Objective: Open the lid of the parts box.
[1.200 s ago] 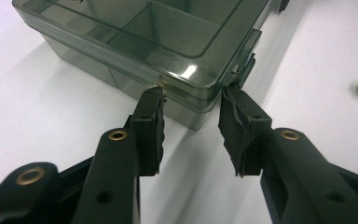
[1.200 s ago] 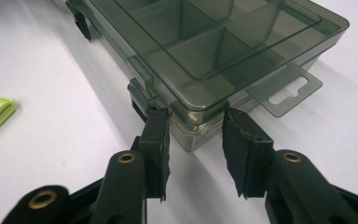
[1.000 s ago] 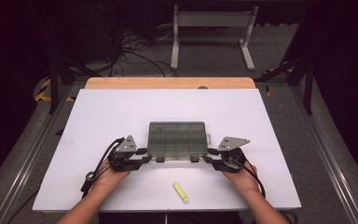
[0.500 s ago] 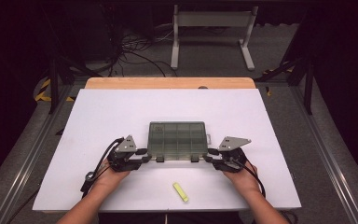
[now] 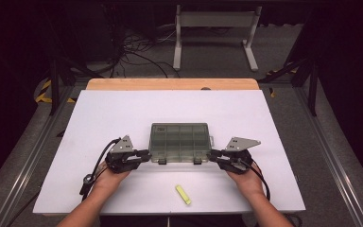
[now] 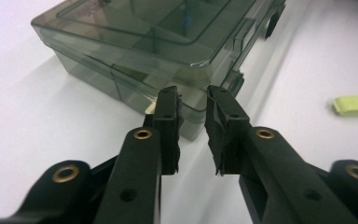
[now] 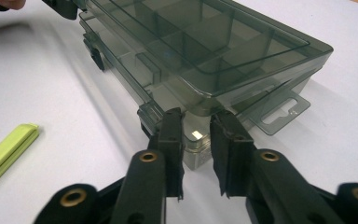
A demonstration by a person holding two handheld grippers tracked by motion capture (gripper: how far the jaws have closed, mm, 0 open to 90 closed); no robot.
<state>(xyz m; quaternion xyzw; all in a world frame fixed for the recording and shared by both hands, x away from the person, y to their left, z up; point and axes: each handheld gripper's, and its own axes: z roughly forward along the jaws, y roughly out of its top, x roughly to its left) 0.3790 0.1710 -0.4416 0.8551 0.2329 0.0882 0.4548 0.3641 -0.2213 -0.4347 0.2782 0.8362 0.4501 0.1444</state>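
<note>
A smoky clear compartment box (image 5: pixel 179 142) lies lid-down-shut at the middle of the white table (image 5: pixel 123 113), two latches on its near side. My left gripper (image 5: pixel 146 154) is at its near left corner, my right gripper (image 5: pixel 211 155) at its near right corner. Both sets of jaws have just been closing. In the left gripper view the gripper (image 6: pixel 193 93) pinches the corner of the box (image 6: pixel 135 42) between its pads. In the right gripper view the gripper (image 7: pixel 196 114) likewise holds the corner of the box (image 7: pixel 205 51).
A small yellow-green strip (image 5: pixel 183 194) lies on the table near the front edge, between my hands, also seen as the strip (image 6: pixel 354 105) and the strip (image 7: pixel 4 154). A hang tab (image 7: pixel 282 114) sticks out from the box's right end. A wooden edge (image 5: pixel 170 84) borders the table's far side.
Both hands have stayed at the box's near corners. The jaws of each gripper have drawn closer together onto the corners. The box and the strip have not moved.
</note>
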